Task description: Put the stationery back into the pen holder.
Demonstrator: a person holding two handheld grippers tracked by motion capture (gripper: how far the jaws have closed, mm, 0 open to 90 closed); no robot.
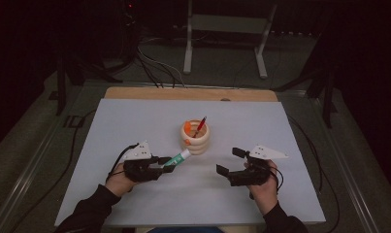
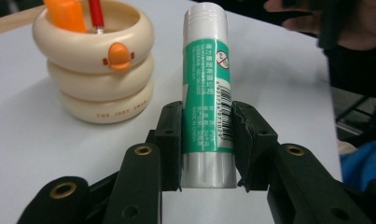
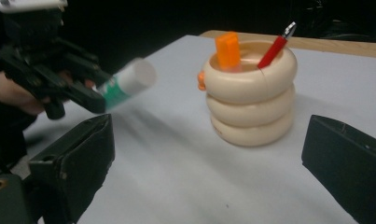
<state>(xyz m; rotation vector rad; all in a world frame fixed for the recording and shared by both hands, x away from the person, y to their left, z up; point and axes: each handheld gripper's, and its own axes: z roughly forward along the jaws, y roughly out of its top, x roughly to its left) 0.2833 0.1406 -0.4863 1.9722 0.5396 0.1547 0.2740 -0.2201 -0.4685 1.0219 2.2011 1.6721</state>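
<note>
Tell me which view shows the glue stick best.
The left gripper view: the glue stick is close, label readable, clamped between the jaws. The high view shows it small beside the holder; the right gripper view shows it blurred.

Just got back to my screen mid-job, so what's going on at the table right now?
A person holds a gripper in each hand over a white table. The left gripper is clamped on a green and white glue stick, held off the table and pointing toward the cream ring-shaped pen holder. The holder already contains a red pen and an orange item. The right gripper waits beside the holder, jaws open, holding nothing.
</note>
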